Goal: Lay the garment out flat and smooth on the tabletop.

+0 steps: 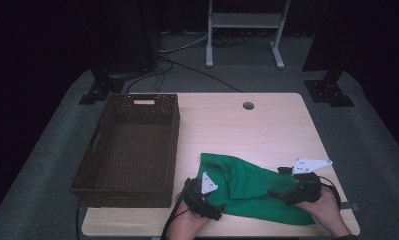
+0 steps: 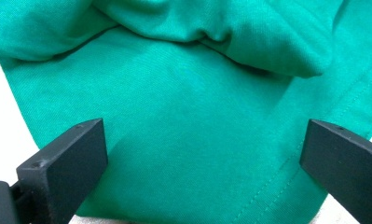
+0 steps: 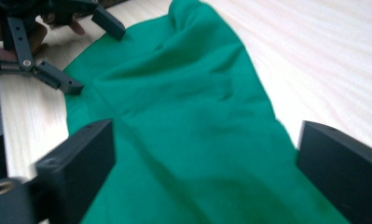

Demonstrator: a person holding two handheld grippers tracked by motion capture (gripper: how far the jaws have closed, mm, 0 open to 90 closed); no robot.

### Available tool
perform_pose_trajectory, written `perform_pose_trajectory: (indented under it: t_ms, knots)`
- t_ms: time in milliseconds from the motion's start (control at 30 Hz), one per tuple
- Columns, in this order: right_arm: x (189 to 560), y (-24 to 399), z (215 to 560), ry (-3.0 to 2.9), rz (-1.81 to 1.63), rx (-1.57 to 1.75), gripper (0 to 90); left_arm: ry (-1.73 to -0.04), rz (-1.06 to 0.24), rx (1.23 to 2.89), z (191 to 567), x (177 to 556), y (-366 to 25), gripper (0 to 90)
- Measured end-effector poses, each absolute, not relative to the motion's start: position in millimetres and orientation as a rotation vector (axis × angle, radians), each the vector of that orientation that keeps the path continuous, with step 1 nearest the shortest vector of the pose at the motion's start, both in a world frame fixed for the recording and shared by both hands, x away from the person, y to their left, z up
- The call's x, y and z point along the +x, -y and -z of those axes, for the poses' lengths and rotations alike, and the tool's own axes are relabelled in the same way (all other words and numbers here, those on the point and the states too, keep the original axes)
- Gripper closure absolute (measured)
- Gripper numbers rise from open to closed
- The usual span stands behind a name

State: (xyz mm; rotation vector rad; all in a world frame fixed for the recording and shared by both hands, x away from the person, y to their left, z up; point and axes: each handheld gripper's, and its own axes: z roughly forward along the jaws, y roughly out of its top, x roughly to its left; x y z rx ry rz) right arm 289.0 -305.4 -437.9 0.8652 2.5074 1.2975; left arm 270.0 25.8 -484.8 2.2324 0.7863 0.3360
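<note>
A crumpled green cloth point(image 1: 247, 187) lies on the pale wooden table point(image 1: 247, 130) near its front edge. My left gripper point(image 1: 214, 192) is at the cloth's left end, jaws wide apart. In the left gripper view the left gripper point(image 2: 206, 135) straddles the cloth point(image 2: 188, 116) just above its hemmed edge and presses nothing. My right gripper point(image 1: 279, 182) hovers over the cloth's right part, also open. In the right gripper view the right gripper point(image 3: 207, 135) looks along the cloth point(image 3: 188, 107) toward the left gripper point(image 3: 88, 53) at the far end.
A dark brown wicker basket point(image 1: 173, 145) stands on the table's left half, close to the cloth. A round cable hole point(image 1: 248, 105) sits near the table's far edge. Beyond the table are a white frame point(image 1: 244, 30), cables and dark stands on grey carpet.
</note>
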Motion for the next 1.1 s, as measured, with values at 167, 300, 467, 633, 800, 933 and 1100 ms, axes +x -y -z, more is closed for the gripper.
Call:
perform_pose_trajectory:
  t_ms: [167, 300, 467, 633, 800, 933, 1100]
  knots:
    - [292.8, 298.8, 435.7, -2.515, -1.311, 0.843, 5.6, -0.785, -0.336, 2.234, 484.8, 270.1, -25.9, 0.0]
    - [295.9, 292.6, 435.4, -2.522, -1.321, 0.819, 5.6, -0.786, -0.336, 2.232, 484.9, 270.0, -25.8, 0.0]
    - [299.5, 283.3, 436.0, -2.539, -1.323, 0.788, 5.6, -0.786, -0.336, 2.232, 484.8, 270.1, -25.8, 0.0]
    - [302.0, 275.5, 434.9, -2.546, -1.337, 0.766, 5.6, -0.786, -0.336, 2.232, 484.8, 270.1, -25.8, 0.0]
    - [303.7, 270.0, 433.8, -2.55, -1.345, 0.747, 5.6, -0.788, -0.335, 2.23, 484.9, 270.0, -25.7, 0.0]
    - [304.7, 266.5, 433.2, -2.554, -1.348, 0.736, 5.7, -0.786, -0.335, 2.232, 484.9, 270.0, -25.8, 0.0]
    - [306.2, 261.9, 432.3, -2.558, -1.349, 0.718, 5.6, -0.787, -0.335, 2.231, 484.9, 270.0, -25.8, 0.0]
